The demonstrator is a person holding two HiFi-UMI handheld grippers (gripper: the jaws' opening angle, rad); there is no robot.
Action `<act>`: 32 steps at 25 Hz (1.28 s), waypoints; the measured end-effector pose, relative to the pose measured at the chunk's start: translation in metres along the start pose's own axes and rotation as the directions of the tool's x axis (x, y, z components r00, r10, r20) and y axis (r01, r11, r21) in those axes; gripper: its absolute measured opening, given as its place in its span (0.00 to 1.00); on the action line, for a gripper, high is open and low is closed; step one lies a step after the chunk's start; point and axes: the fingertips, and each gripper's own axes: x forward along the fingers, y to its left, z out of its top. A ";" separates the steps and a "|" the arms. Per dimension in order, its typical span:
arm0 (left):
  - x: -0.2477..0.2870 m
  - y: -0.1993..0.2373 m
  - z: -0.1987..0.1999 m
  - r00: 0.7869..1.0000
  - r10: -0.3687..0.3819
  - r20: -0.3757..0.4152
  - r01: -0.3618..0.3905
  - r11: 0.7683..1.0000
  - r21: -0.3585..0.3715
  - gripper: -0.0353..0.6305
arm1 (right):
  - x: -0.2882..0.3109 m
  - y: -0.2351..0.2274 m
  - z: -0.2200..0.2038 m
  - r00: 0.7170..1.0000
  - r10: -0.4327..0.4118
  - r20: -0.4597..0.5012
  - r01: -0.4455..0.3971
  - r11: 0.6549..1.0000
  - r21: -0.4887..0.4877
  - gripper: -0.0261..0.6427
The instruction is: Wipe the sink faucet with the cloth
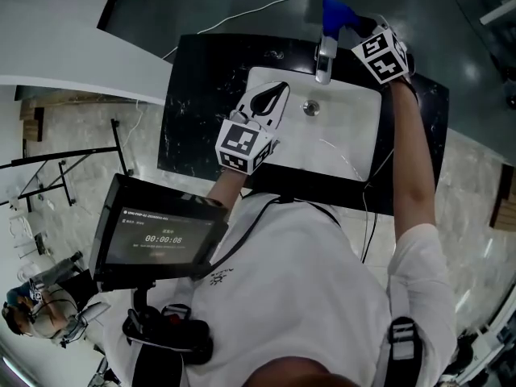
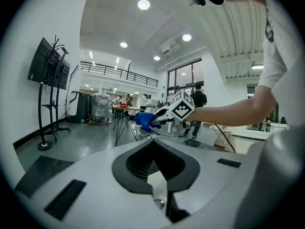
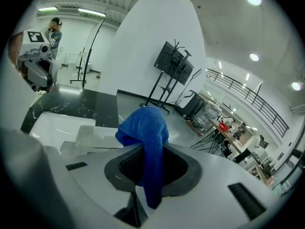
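A chrome faucet [image 1: 325, 55] stands at the far rim of the white sink [image 1: 347, 135], which is set in a black marble counter [image 1: 193, 103]. My right gripper [image 1: 355, 24] is shut on a blue cloth [image 1: 334, 12] just above and behind the faucet's top. In the right gripper view the cloth [image 3: 145, 128] hangs out of the jaws, with the faucet [image 3: 93, 136] close beneath. My left gripper [image 1: 278, 91] hovers over the sink's left half, its jaws together with nothing between them. From the left gripper view, the cloth [image 2: 144, 119] and the right gripper [image 2: 159, 120] lie ahead.
The sink drain [image 1: 311, 107] lies below the faucet. A screen [image 1: 157, 236] is mounted at the person's chest. A white cable [image 1: 266, 6] runs over the floor behind the counter. Another person [image 1: 32, 313] stands at the lower left. A monitor stand [image 3: 174, 63] is beyond the counter.
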 end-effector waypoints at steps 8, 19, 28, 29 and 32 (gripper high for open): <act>0.000 -0.008 -0.004 1.000 -0.009 0.007 0.009 1.000 0.016 0.06 | -0.018 0.040 -0.008 0.992 0.127 -0.022 -0.129 0.980 -0.153 0.15; 0.003 -0.020 -0.003 0.999 -0.050 0.002 0.050 0.998 0.031 0.06 | -0.079 0.116 -0.013 0.876 0.483 -0.017 -0.480 0.867 -0.135 0.15; -0.002 -0.017 -0.004 0.999 -0.048 0.005 0.048 0.998 0.032 0.06 | -0.090 0.057 0.024 0.918 0.340 0.205 -0.348 0.938 0.004 0.15; -0.003 -0.016 -0.005 0.999 -0.044 0.004 0.044 0.999 0.030 0.06 | -0.082 0.041 0.025 0.941 0.272 0.200 -0.282 0.959 0.020 0.15; -0.005 -0.014 -0.007 0.999 -0.033 0.000 0.033 0.999 0.025 0.06 | -0.054 -0.003 0.025 0.982 0.078 0.174 -0.090 0.994 0.062 0.15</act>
